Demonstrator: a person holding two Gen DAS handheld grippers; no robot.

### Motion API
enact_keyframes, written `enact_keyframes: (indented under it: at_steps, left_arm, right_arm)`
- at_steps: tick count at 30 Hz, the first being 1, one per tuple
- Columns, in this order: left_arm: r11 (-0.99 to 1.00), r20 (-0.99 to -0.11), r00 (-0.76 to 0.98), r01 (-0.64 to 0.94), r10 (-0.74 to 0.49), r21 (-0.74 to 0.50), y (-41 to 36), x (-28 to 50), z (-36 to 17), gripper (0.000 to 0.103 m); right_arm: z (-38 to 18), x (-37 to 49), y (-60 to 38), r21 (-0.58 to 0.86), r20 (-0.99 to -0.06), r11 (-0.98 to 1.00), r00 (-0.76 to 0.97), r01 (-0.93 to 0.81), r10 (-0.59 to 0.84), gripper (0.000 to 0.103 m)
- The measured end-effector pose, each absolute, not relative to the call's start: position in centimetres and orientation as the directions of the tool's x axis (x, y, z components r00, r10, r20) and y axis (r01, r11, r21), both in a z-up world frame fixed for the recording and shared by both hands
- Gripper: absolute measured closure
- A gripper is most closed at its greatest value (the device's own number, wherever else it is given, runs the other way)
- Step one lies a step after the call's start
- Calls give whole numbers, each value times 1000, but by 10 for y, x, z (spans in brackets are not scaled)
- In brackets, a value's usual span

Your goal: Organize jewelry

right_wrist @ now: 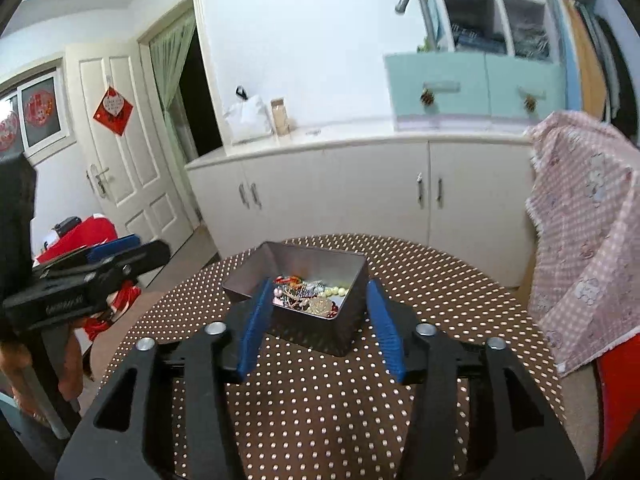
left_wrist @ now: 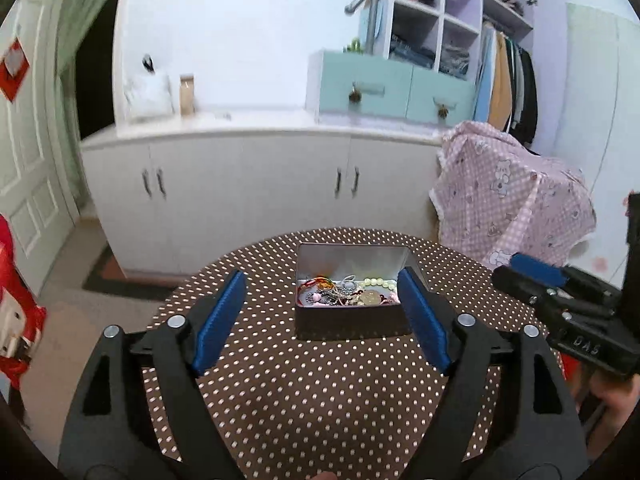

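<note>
An open dark metal tin [left_wrist: 352,322] sits on the round brown polka-dot table [left_wrist: 312,400]. It holds a heap of jewelry [left_wrist: 344,292]: pale green beads, silver chains, a gold piece, red cord. My left gripper [left_wrist: 322,280] is open and empty, just short of the tin's near wall. In the right wrist view the same tin [right_wrist: 320,330] with the jewelry [right_wrist: 310,296] lies straight ahead. My right gripper [right_wrist: 318,290] is open and empty, its blue fingers [right_wrist: 256,324] on either side of the tin's near corner. The right gripper also shows in the left wrist view [left_wrist: 560,292].
A white cabinet [left_wrist: 260,184] stands behind the table, with teal drawers [left_wrist: 396,92] on top. A pink checked cloth [left_wrist: 516,200] drapes over a chair at the right. A white door [right_wrist: 128,168] and red items [right_wrist: 88,236] are at the left.
</note>
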State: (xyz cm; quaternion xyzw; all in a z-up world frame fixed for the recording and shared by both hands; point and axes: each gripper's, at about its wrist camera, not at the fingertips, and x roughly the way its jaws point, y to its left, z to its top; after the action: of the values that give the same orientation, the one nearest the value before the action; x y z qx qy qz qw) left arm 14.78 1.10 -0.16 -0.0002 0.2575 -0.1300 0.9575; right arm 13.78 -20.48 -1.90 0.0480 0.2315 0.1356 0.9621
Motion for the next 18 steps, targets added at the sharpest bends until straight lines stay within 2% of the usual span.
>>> enact_keyframes:
  at_steps: [6, 9, 14, 18]
  left_arm:
    - [976, -375, 903, 213, -212, -38, 14, 96, 15, 22]
    - [979, -311, 929, 202, -200, -28, 11, 71, 23, 15]
    - [982, -254, 949, 186, -185, -19, 7, 43, 31, 14]
    - [986, -162, 973, 164, -167, -34, 9, 16, 38, 11]
  right_arm:
    - [-2, 87, -198, 104, -330, 968, 911, -227, 248, 25]
    - [5, 61, -194, 107, -264, 966, 930, -236, 256, 12]
    - [14, 33, -191, 66, -190, 979, 961, -191, 201, 9]
    - [24, 9, -186, 16, -88, 993, 990, -113, 114, 8]
